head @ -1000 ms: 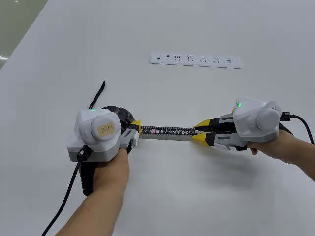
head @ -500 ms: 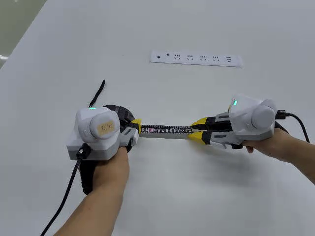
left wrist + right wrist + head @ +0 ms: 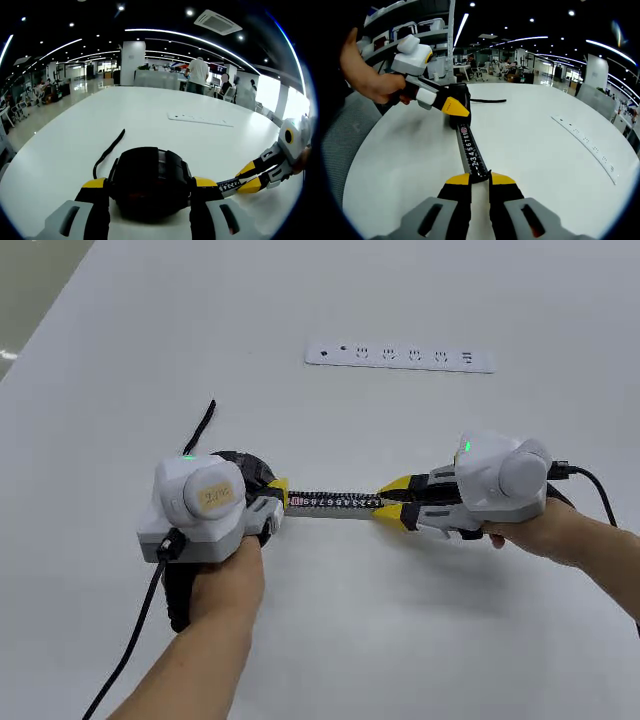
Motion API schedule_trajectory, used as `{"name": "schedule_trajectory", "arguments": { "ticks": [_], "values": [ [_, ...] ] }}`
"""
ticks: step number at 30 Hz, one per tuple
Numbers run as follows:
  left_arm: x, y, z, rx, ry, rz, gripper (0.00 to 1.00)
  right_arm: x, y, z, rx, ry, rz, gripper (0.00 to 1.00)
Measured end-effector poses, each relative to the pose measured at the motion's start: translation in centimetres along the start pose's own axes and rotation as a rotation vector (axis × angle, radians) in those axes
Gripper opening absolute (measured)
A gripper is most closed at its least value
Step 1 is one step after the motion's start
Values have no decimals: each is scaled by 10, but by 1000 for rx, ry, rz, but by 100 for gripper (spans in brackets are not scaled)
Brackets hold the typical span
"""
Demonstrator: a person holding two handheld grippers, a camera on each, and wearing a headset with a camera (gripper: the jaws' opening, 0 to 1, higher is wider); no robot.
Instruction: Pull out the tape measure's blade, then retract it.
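Black round tape measure case (image 3: pixel 150 172) on white table (image 3: pixel 420 620), near left, clamped in left gripper (image 3: pixel 150 184). Short numbered blade (image 3: pixel 471 150) extends right, tip pinched by right gripper (image 3: pixel 479 178).

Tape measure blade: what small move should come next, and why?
Probably ease the right gripper a little closer to the case, which the left gripper clamps. The right gripper is shut on the tip of the blade, and the exposed blade has shortened over the last second, so retraction looks under way.

Left hand-held gripper (image 3: pixel 150 183) clamps tape measure (image 3: pixel 150 167); blade (image 3: pixel 227 186) extends right.
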State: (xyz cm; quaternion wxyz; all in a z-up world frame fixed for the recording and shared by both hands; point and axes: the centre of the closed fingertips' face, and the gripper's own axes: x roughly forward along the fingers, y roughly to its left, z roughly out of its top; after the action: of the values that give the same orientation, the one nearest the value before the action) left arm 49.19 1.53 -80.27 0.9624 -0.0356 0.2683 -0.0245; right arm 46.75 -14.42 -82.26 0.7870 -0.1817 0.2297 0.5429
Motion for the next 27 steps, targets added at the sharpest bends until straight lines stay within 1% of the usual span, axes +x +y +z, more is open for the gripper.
{"name": "schedule_trajectory", "arguments": {
  "ticks": [22,27],
  "values": [
    [1,1,1,-24,5,2,62,19,1,11,-2,-23,20,11],
    [1,1,1,-26,4,2,62,24,3,13,-4,-24,24,11]
  ]
}}
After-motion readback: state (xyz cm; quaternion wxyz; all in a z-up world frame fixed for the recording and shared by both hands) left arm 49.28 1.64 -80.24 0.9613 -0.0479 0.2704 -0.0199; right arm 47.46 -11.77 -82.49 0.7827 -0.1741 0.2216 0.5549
